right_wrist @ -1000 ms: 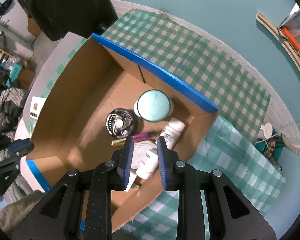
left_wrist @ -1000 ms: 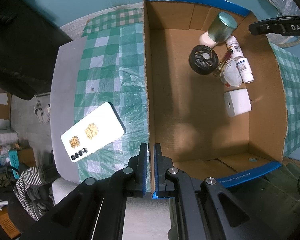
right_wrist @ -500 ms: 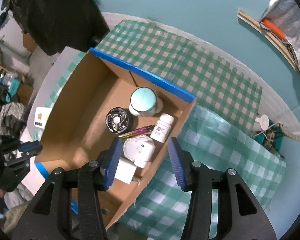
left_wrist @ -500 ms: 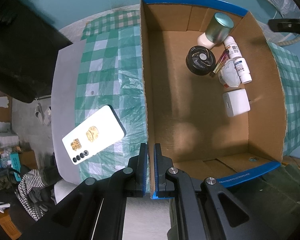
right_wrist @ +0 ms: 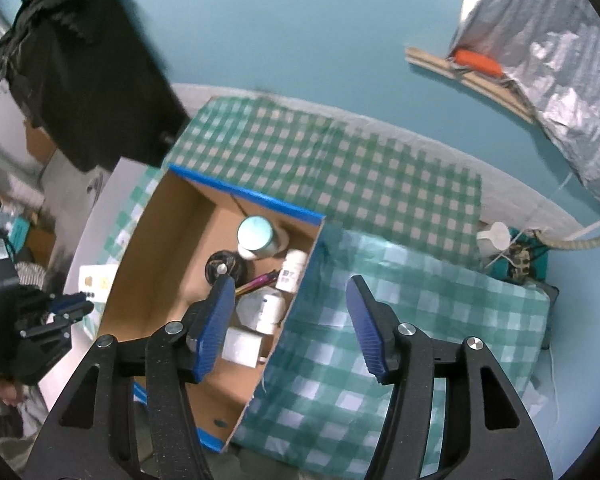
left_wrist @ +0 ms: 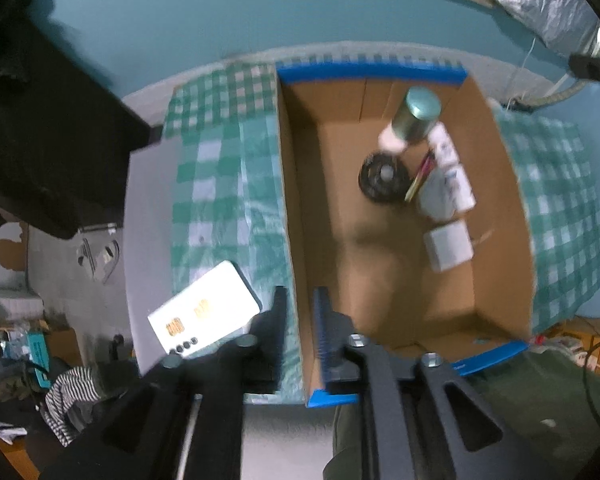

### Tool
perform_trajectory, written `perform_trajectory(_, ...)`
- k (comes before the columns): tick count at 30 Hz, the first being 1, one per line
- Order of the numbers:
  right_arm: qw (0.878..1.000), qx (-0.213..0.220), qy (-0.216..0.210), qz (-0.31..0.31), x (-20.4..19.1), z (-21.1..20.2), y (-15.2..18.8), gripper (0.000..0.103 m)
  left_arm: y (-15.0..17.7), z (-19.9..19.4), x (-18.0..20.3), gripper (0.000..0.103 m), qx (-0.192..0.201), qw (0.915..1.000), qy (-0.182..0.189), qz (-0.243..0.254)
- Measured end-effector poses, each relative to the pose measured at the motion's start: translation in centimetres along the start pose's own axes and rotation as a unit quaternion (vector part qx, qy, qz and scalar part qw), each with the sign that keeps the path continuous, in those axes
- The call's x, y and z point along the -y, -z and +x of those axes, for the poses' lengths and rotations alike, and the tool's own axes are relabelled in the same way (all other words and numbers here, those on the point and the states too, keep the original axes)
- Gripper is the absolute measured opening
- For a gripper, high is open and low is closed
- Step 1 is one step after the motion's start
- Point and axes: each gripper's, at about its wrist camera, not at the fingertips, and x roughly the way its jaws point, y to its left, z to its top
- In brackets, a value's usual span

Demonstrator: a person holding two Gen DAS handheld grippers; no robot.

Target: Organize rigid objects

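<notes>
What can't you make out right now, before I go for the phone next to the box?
- Phone: the left wrist view is motion-blurred, so its gold stickers are unreadable; in the right wrist view the box wall cuts it off.
- White bottles: label print too small and blurred in both views.
- White block: partly behind the right tongs' finger.
- Cardboard box: its near corner is hidden behind the left tongs.

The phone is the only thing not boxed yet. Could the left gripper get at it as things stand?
Probably yes. The phone lies flat on the cloth outside the box, uncovered, beside the left gripper, whose jaws have just been opening, nothing between them.
</notes>
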Motion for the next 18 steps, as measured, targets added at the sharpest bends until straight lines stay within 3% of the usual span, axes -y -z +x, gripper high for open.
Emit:
perform_trajectory(6,0.999,0.038,0.032,0.018,0.5,-3.4,0.0,0.065,-1.8,-4.2,-0.1,0.048,0.062,0.9981,-0.007,0.001)
perform_trajectory(10,0.996,0.063,0.045,0.033,0.7,-5.4,0.2,0.066,-3.0,-7.2,0.0,0.077,0.11,0.9938,-0.018,-0.001)
perform_trajectory(16,0.99,0.11,0.069,0.047,0.7,-8.0,0.8,0.07,-4.2,-10.6,-0.1,0.092,0.16,0.9868,-0.01,-0.019)
perform_trajectory(18,0.989,0.119,0.068,0.051,0.7,-8.4,0.9,0.07,-4.2,-11.7,-0.2,0.092,0.179,0.9836,-0.004,-0.026)
